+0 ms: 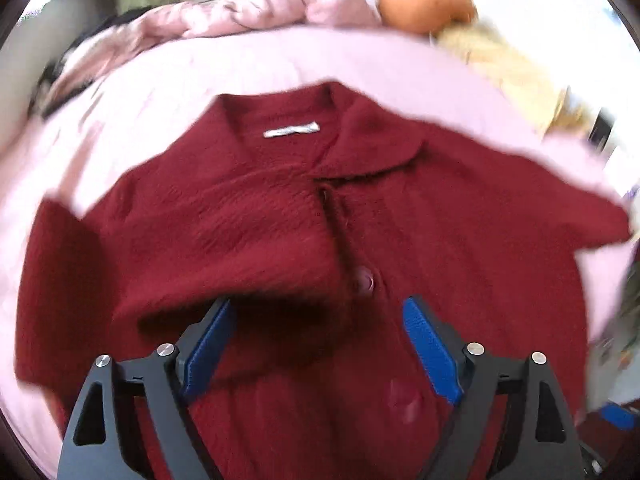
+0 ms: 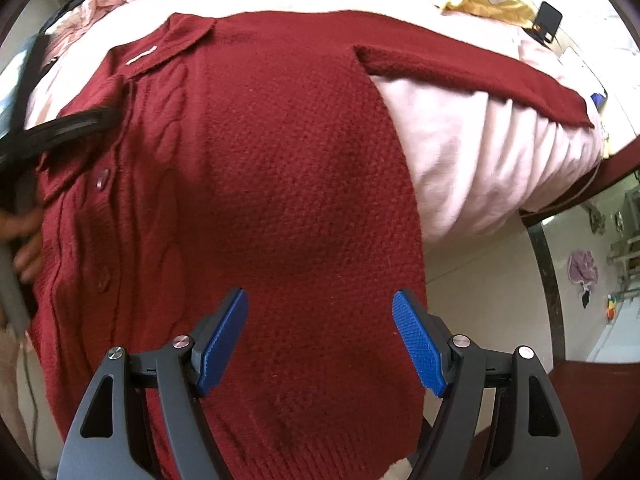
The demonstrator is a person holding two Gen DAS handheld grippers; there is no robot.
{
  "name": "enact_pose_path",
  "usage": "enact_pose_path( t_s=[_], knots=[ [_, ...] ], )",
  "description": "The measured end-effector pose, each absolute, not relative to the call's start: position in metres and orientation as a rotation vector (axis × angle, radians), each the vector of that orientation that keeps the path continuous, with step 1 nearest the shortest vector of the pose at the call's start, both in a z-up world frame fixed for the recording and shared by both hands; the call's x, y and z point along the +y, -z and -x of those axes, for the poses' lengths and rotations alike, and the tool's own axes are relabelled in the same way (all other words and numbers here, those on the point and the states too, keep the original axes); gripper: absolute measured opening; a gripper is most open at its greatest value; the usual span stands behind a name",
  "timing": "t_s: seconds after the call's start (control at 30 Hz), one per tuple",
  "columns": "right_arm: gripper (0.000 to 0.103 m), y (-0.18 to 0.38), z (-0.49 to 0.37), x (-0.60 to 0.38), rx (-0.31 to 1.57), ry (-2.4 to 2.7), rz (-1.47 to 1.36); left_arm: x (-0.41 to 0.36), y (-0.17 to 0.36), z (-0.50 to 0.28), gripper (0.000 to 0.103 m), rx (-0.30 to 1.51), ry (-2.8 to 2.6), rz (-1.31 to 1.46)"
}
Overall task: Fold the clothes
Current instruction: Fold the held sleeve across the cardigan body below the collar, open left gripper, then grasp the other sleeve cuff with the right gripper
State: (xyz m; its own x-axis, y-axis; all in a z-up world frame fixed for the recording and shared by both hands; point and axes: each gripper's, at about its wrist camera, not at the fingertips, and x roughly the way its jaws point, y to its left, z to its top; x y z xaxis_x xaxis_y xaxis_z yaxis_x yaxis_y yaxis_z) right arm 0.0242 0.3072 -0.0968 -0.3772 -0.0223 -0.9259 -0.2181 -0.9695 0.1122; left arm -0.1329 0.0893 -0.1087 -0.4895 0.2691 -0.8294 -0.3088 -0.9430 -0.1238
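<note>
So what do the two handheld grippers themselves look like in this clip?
Both match. The left gripper and the right gripper each have two black angular linkage arms with triangular cut-outs and round silver pivot bolts. Each finger ends in a bright blue, finely ribbed pad. No cables or printed markings show on either. In the right view, the left gripper's black arm appears only blurred.

Both grippers look the same: the left gripper point(image 1: 318, 350) and right gripper point(image 2: 320, 344) have matte black linkage arms with triangular cutouts, round silver screws point(image 2: 181, 342) at the pivots, and ribbed bright blue pads point(image 1: 430, 350) on the fingers.
</note>
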Motion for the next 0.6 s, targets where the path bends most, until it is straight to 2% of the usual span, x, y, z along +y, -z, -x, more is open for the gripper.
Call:
enact_pose_path(
  t_s=[0.13, 0.2, 0.3, 0.4, 0.47, 0.5, 0.6],
  knots=[
    [0.075, 0.087, -0.015, 0.295, 0.374, -2.66, 1.637, 0.01, 0.09, 0.094, 0.085, -0.138, -2.632, 1.259],
    [0.075, 0.082, -0.01, 0.289, 0.398, -2.744, 1.612, -0.019, 0.086, 0.08, 0.085, -0.069, -2.778, 1.223],
    [0.075, 0.074, 0.0, 0.277, 0.414, -2.875, 1.571, -0.048, 0.084, 0.069, 0.085, 0.157, -2.929, 1.168],
    [0.075, 0.066, 0.039, 0.233, 0.126, -3.042, 1.486, -0.062, 0.098, 0.074, 0.085, 0.346, -2.915, 1.203],
    [0.075, 0.072, 0.067, 0.193, -0.184, -3.143, 1.48, -0.073, 0.111, 0.081, 0.085, 0.311, -2.867, 1.237],
    [0.075, 0.078, 0.08, 0.177, -0.315, -3.144, 1.502, -0.079, 0.117, 0.084, 0.082, 0.29, -2.844, 1.254],
    [0.073, 0.106, 0.115, 0.134, -0.676, -3.064, 1.548, -0.086, 0.131, 0.091, 0.063, 0.303, -2.805, 1.301]
  ],
)
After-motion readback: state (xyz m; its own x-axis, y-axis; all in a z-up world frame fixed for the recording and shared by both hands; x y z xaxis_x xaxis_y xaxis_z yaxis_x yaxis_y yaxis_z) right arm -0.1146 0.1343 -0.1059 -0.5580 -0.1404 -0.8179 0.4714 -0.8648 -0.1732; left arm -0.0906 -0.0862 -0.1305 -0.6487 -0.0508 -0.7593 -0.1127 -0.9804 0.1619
